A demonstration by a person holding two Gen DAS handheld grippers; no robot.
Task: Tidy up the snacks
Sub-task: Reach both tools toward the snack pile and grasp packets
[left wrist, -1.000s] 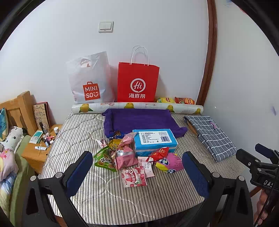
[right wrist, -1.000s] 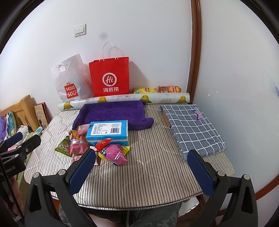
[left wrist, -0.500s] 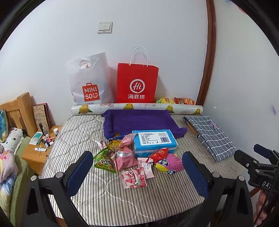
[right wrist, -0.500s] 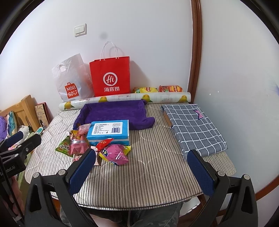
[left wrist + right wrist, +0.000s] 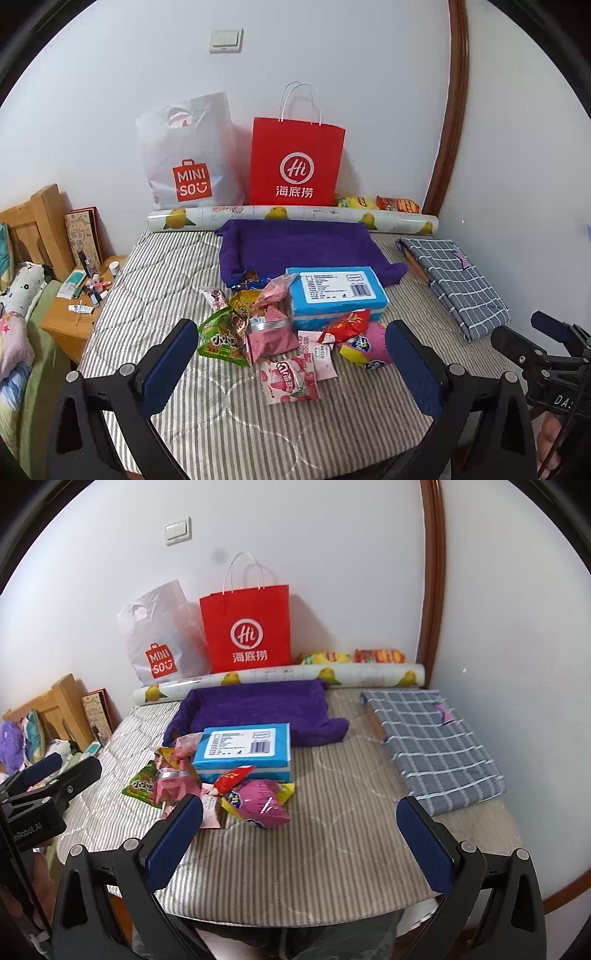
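Left gripper [image 5: 290, 345]: both blue-padded fingers spread wide, holding nothing, raised above the near edge of the table with the snack pile framed between them.
Right gripper [image 5: 299, 818]: also wide apart and empty, above the near edge of the table, to the right of the pile; its left finger [image 5: 173, 838] overlaps the pile's near corner in its own view.
Snack pile [image 5: 280, 328]: loose packets heaped together on the near-centre of the table, touching and overlapping one another.
Green packet [image 5: 221, 338]: at the pile's left edge.
Pink pouch [image 5: 271, 334]: leaning against the green packet's right side.
Strawberry-print packet [image 5: 288, 378]: lying flat, nearest the left gripper.
Round pink bag [image 5: 264, 803]: at the pile's right end, with a red packet [image 5: 232, 777] resting on its far side.
Blue box [image 5: 245, 751]: lying flat just behind the pile, label facing up.
Purple cloth [image 5: 255, 709]: spread behind the blue box, which overlaps its near edge.
Table [image 5: 332, 845]: covered in a striped quilted cloth.
Grey checked fabric [image 5: 432, 736]: folded along the right side of the table.
Paper roll [image 5: 295, 218]: printed with yellow fruit, lying across the table's far edge.
Red paper bag [image 5: 295, 162]: upright against the wall, behind the roll.
White plastic bag [image 5: 188, 155]: just left of the red bag, touching it.
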